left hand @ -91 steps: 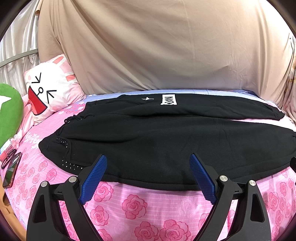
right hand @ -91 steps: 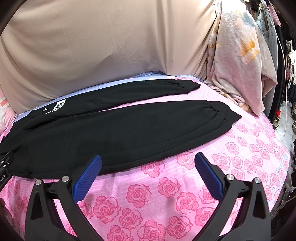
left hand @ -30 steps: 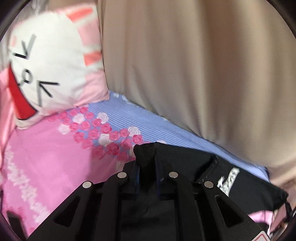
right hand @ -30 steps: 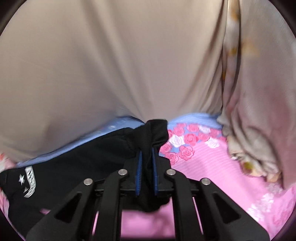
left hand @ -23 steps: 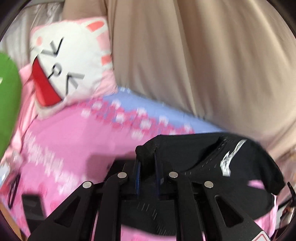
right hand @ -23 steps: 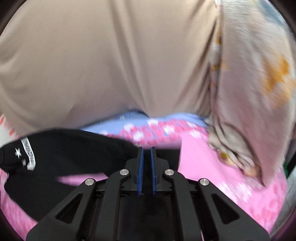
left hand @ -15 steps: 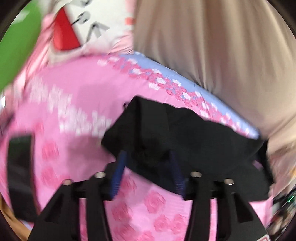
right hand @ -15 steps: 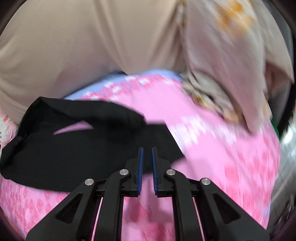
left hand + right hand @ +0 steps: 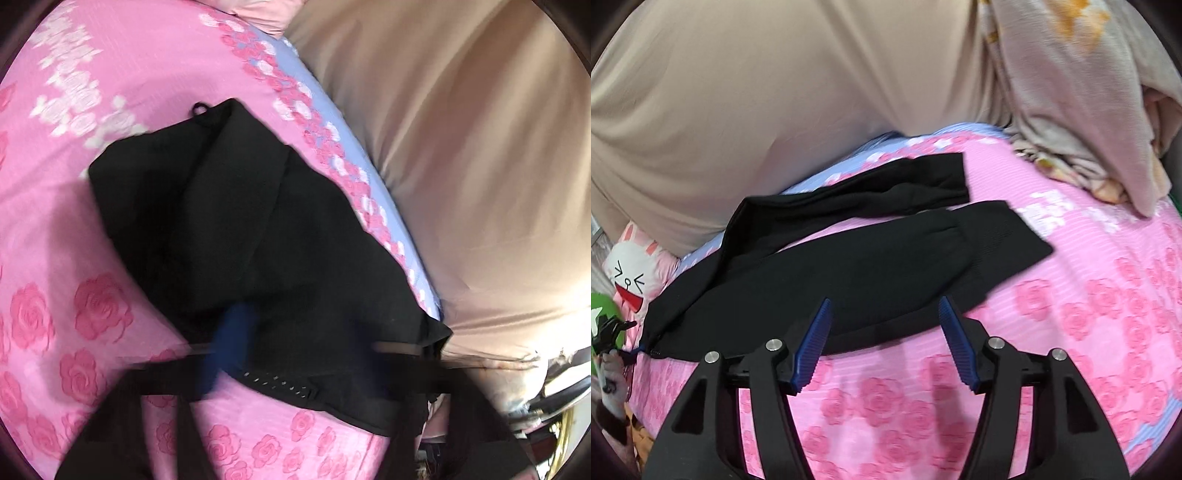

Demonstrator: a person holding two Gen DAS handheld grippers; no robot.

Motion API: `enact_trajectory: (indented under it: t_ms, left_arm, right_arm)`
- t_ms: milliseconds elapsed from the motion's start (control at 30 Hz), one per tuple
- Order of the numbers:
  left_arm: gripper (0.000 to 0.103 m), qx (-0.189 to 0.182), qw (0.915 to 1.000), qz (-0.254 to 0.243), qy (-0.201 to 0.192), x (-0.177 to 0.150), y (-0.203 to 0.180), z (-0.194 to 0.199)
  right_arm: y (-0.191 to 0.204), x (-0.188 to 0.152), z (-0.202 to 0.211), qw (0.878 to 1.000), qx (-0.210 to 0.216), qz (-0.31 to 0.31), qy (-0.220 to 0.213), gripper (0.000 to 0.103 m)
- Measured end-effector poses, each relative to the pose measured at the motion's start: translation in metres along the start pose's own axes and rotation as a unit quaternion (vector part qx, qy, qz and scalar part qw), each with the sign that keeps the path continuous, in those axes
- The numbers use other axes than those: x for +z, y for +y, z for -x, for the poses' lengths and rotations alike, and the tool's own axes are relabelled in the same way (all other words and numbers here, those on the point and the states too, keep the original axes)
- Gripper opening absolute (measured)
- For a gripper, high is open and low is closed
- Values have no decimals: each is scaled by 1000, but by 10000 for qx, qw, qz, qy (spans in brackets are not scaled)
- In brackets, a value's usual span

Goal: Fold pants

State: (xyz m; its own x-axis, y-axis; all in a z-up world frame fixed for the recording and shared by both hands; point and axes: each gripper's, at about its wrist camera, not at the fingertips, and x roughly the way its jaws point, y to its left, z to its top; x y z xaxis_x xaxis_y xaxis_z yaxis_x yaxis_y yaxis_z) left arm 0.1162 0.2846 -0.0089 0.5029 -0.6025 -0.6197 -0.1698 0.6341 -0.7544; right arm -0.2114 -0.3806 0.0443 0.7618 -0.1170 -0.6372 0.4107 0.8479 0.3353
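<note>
two grippers are in play, one in each of your hands, over a bed covered by a pink rose sheet (image 9: 1089,317). your right gripper (image 9: 884,341) has its blue pads spread wide with nothing between them; the pads hang just above the near edge of the black pants (image 9: 871,266). in the right wrist view the pants lie flat across the bed, the two legs stretched toward the right, the near leg ending in a ribbed cuff (image 9: 1001,240) and the far leg lying just behind it, a strip of pink showing between them. the waist end trails off to the left, near a white cartoon pillow (image 9: 629,273).

your left gripper (image 9: 288,354) is badly blurred; one blue pad (image 9: 225,350) shows over the black cloth, the other side is a dark smear, so you cannot tell whether it is spread or clamped. in that view the pants (image 9: 236,236) lie bunched in overlapping layers on the sheet (image 9: 55,206), beside a beige cloth backdrop (image 9: 461,147).
</note>
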Motion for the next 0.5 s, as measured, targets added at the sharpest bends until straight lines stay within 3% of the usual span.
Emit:
enact_trajectory:
  t_ms: [33,200,300,367,400,467,500]
  left_arm:
    - [0,-101,9999,12,61,4,-1,3]
    - [0,295,9983,-229,-443,19,-2,40]
    - [0,424,9988,-104,-243,15,8,41]
    - [1,289,9996,-56,12,4,8,33]
    - [7,226,9997,-22,63,-1,8,29]
    - [55,125,9997,126,151,-8,10,18]
    - [60,20,9994,293,171,-9,13,11]
  right_arm:
    - [4,3,-2,10000,22,-4,35,59]
    - [20,45,-36,9983,436,-353,178,64]
    - [29,74,-74,9926,755,-857,410,64]
    - [47,84,-98,9884,999,-1002,558,66]
    - [59,87,-108,9866,1152,-963,644,65]
    - [85,89,-132,9820,1426,-853,893,67]
    - [95,90,-145,9792,1526,-871,1016,71]
